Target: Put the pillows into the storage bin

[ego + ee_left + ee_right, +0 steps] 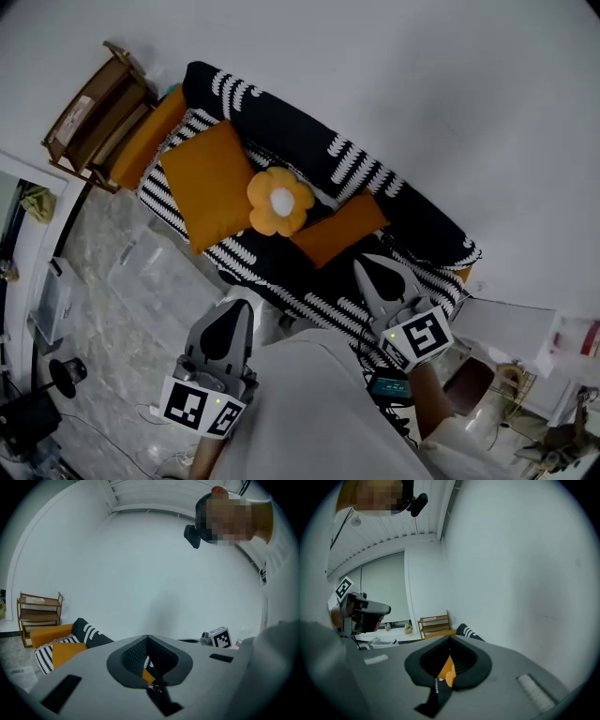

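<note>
Home living rm: b/w striped sofa w/ orange pillows & flower cushion against plain white wall, small wooden shelf at sofa's far left end, marble-look floor near.

My right gripper has its jaws pressed together, nothing held. A sliver of orange fabric pillow shows beyond them. Further off are a black-and-white striped sofa and a small wooden shelf rack.
</note>
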`<state>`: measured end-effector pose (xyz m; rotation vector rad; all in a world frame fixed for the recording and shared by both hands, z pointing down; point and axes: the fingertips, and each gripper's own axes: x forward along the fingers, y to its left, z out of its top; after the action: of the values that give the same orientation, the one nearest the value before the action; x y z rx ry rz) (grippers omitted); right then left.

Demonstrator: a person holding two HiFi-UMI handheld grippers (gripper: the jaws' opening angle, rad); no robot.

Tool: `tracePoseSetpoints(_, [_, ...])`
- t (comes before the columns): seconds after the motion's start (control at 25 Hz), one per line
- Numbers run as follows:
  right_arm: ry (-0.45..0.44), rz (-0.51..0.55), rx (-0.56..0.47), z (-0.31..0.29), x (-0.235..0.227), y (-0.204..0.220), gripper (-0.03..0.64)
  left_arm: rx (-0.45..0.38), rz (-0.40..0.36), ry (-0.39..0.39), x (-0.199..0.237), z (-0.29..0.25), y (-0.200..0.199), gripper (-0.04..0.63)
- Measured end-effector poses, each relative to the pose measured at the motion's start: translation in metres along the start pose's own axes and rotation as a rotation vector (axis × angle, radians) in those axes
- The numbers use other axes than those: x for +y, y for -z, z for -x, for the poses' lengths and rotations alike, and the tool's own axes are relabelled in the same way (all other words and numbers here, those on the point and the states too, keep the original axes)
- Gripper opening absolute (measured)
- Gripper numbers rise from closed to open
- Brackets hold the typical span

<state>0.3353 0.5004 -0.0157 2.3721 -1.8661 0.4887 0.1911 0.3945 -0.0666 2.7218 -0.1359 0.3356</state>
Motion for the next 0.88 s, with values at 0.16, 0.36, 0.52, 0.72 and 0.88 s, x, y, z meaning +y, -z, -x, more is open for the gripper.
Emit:
tracePoseSetpoints(0.16, [-0.029, 0.014, 0.036, -0.022, -0.038, 0.012, 0.015, 0.034, 0.015, -0.025, 0.004, -0.042, 0.006, 0.009])
tracePoseSetpoints(0.36, [-0.079, 0.023, 0.073, -0.055, -0.067, 0.040, 0.047, 0.083, 0.037, -0.036, 0.011, -0.077, 0.021, 0.009])
tracePoseSetpoints(0.52, [-0.099, 0.035, 0.152, -0.085, -0.086, 0.074, 0.090, 0.121, 0.046, -0.048, 0.024, -0.101, 0.033, 0.009])
tracePoseSetpoints(0.72, [-0.120, 0.021, 0.243, -0.113, -0.101, 0.118, 0.121, 0.151, 0.060, -0.076, 0.047, -0.128, 0.042, 0.009])
tracePoseSetpoints(0.88, [-0.142, 0.046, 0.314, -0.137, -0.112, 0.158, 0.137, 0.178, 0.075, -0.086, 0.062, -0.149, 0.057, 0.009])
